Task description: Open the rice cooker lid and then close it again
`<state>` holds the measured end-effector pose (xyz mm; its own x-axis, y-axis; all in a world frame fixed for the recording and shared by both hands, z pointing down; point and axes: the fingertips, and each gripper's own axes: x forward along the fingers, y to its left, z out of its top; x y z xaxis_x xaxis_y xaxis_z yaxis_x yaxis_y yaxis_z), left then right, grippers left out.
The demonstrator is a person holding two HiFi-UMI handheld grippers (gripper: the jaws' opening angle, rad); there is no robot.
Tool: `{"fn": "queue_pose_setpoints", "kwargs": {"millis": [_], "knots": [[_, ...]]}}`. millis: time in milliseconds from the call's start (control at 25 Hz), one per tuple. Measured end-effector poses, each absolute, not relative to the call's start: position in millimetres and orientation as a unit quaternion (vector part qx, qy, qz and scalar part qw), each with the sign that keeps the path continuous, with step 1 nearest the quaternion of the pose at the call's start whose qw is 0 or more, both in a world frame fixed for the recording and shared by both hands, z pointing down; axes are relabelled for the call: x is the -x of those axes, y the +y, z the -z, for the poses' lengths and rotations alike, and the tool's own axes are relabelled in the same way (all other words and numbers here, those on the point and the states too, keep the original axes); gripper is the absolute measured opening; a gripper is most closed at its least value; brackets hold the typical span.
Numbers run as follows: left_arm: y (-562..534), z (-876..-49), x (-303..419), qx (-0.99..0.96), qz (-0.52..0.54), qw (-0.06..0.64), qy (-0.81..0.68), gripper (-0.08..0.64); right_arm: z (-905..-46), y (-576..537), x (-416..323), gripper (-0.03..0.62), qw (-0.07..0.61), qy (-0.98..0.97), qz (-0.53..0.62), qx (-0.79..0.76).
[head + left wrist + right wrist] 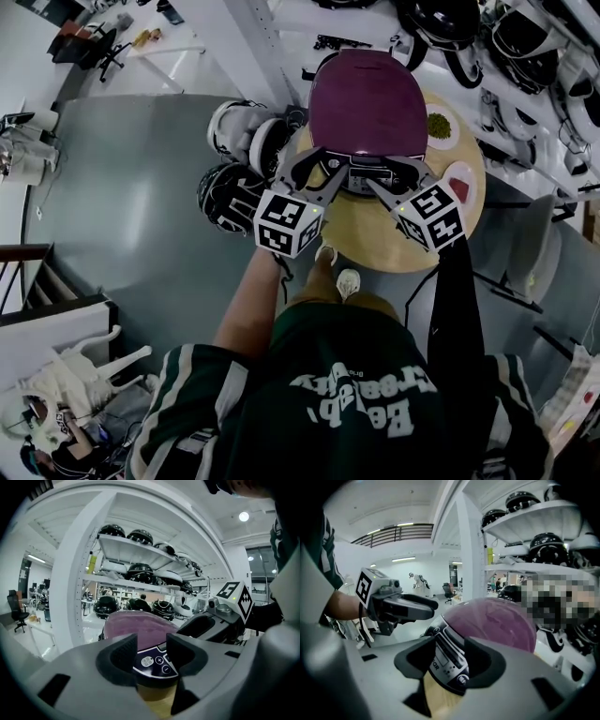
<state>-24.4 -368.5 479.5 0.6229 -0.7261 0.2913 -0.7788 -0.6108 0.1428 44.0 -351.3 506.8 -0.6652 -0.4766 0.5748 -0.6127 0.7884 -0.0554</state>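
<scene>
Fingers point(123, 654) on the left gripper point(152, 652) are apart and hold nothing. The right gripper point(450, 660) has its fingers point(485, 660) apart too, and they hold nothing. Both grippers point at the front of the purple rice cooker point(367, 122). Its lid point(366, 94) is down. The rice cooker sits on the round wooden counter point(375, 239), just in front of the person.

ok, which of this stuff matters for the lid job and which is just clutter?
Job: cooker, lid, left gripper, right gripper, both open.
Clutter: plate with greens, plate with red item, floor helmets, shelf helmets.
</scene>
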Motion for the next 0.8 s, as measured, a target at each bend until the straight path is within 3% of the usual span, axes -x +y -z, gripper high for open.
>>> {"fn": "queue_pose_setpoints", "kwargs": {"millis": [280,800], "knots": [[-374,-477,33,-0.887,-0.097,0.127,-0.433,0.195,-512,-347,-39,0.239,0.317,-0.893,-0.114,-0.298],[-375,-470,38,-0.880,-0.105,0.123,-0.447,0.195,-513,-346,-41,0.245,0.303,-0.891,-0.113,-0.318]]}}
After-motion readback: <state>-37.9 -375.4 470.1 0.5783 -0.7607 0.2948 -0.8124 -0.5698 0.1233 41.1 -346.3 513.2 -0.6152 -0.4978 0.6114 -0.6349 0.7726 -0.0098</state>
